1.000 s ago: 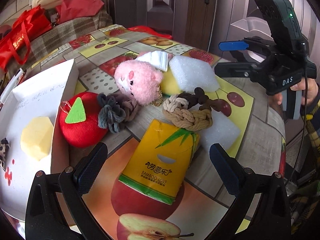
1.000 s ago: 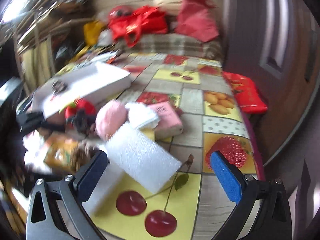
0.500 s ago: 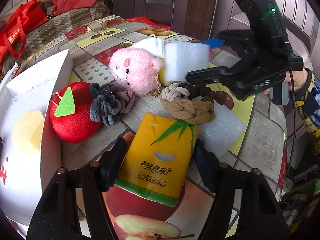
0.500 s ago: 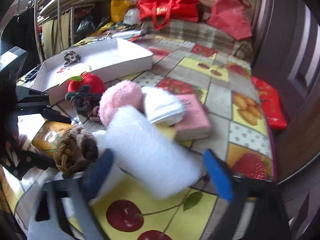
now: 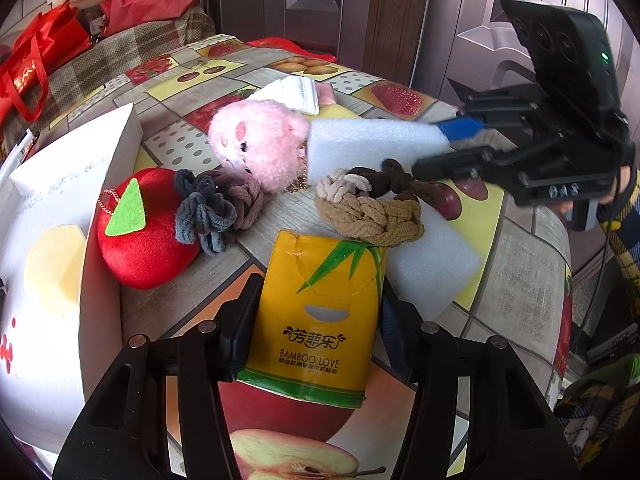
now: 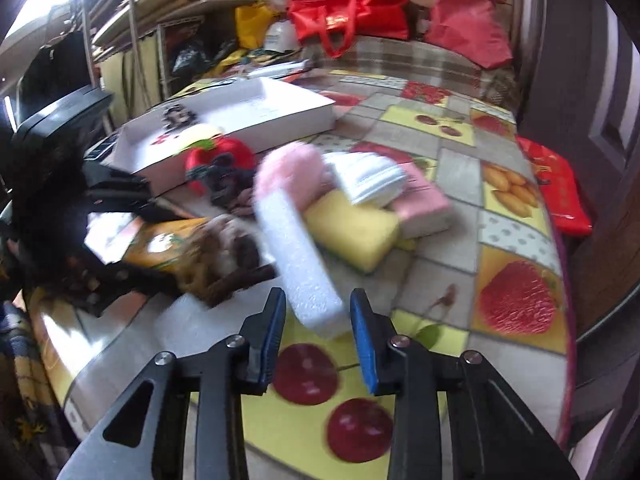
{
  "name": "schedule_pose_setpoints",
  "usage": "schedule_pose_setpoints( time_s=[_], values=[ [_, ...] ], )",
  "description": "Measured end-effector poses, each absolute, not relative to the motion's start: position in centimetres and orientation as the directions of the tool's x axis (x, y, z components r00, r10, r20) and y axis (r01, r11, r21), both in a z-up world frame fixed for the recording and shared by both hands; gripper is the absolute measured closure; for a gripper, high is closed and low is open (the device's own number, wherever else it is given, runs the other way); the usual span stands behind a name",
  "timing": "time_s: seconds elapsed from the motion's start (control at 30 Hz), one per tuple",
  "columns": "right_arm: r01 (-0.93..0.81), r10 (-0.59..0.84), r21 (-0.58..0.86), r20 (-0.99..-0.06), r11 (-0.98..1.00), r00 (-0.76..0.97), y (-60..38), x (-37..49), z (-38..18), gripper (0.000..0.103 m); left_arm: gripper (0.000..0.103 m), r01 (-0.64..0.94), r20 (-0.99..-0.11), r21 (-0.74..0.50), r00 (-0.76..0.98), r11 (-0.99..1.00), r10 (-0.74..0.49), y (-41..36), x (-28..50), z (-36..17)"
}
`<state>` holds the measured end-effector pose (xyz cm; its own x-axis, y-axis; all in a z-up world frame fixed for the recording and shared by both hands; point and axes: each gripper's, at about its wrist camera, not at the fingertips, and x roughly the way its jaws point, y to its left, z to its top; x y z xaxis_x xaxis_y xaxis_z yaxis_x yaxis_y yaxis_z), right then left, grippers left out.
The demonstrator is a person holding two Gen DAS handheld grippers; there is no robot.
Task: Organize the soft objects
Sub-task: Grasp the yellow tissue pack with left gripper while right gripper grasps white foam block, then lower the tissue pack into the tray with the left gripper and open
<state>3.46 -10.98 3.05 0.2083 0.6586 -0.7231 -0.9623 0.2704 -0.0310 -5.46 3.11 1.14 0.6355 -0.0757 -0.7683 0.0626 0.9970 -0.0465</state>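
My left gripper (image 5: 316,312) is shut on a yellow tissue pack (image 5: 320,312) lying on the table. My right gripper (image 6: 318,320) is shut on a white foam block (image 6: 300,260) and holds it lifted over the pile; it also shows in the left wrist view (image 5: 368,142). Around it lie a pink plush (image 5: 260,144), a red plush apple (image 5: 140,228), grey scrunchies (image 5: 216,208), a braided brown rope ring (image 5: 372,208) and a second foam sheet (image 5: 432,268). A yellow sponge (image 6: 352,232) sits under the raised foam.
An open white box (image 5: 100,184) stands at the left with a pale yellow sponge (image 5: 52,264) inside. A pink pack (image 6: 424,204) and white pads (image 6: 368,176) lie behind the pile. Red bags (image 6: 352,12) and clutter sit beyond the table's far edge.
My left gripper moved in and closed on the tissue pack. My right gripper came in from the right, closed on the white foam block and lifted it off the yellow sponge.
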Motion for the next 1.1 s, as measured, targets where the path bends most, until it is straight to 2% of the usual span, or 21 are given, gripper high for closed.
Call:
schedule_pose_setpoints(
  time_s=[0.2,0.23,0.3,0.43,0.63,0.77,0.9,1.0,1.1],
  values=[
    [-0.956,0.676,0.031,-0.714,0.292,0.183,-9.5,4.2,2.3,0.071,0.049,0.062,-0.769,-0.034,0.636,0.997,-0.066,3.0,-5.4,1.1],
    [-0.957,0.676,0.03,-0.714,0.289,0.182,-9.4,4.1,2.3,0.079,0.05,0.062,-0.767,-0.033,0.638,0.998,-0.065,2.9,-5.4,1.2],
    [-0.956,0.695,0.046,-0.696,0.291,0.178,-9.8,3.8,2.7,0.081,0.052,0.061,-0.763,-0.034,0.644,0.998,-0.066,3.0,-5.5,1.3],
    [-0.936,0.759,0.077,-0.609,0.344,0.229,-11.9,3.5,5.0,0.083,0.053,0.049,-0.704,-0.033,0.708,0.998,-0.058,3.3,-6.7,2.7],
    [-0.922,0.838,0.114,-0.469,0.371,0.279,-12.3,1.9,8.9,0.084,0.053,-0.006,-0.623,0.031,0.782,1.0,0.024,4.2,-7.1,5.4],
    [-0.918,0.875,0.125,-0.373,0.377,0.309,-11.2,0.1,11.1,0.083,0.053,-0.076,-0.528,0.096,0.841,0.992,0.116,5.1,-6.6,8.7],
    [-0.892,0.892,0.187,-0.283,0.411,0.352,-11.1,-0.4,12.5,0.083,0.052,-0.149,-0.44,0.108,0.879,0.983,0.181,6.3,-6.5,11.0],
    [-0.866,0.891,0.236,-0.228,0.441,0.392,-11.2,-0.3,13.5,0.083,0.052,-0.211,-0.421,0.11,0.875,0.971,0.238,7.5,-6.7,11.2],
    [-0.848,0.883,0.259,-0.224,0.462,0.412,-10.6,-0.1,13.9,0.083,0.052,-0.263,-0.44,0.084,0.855,0.961,0.273,9.3,-6.6,10.9]
  ],
)
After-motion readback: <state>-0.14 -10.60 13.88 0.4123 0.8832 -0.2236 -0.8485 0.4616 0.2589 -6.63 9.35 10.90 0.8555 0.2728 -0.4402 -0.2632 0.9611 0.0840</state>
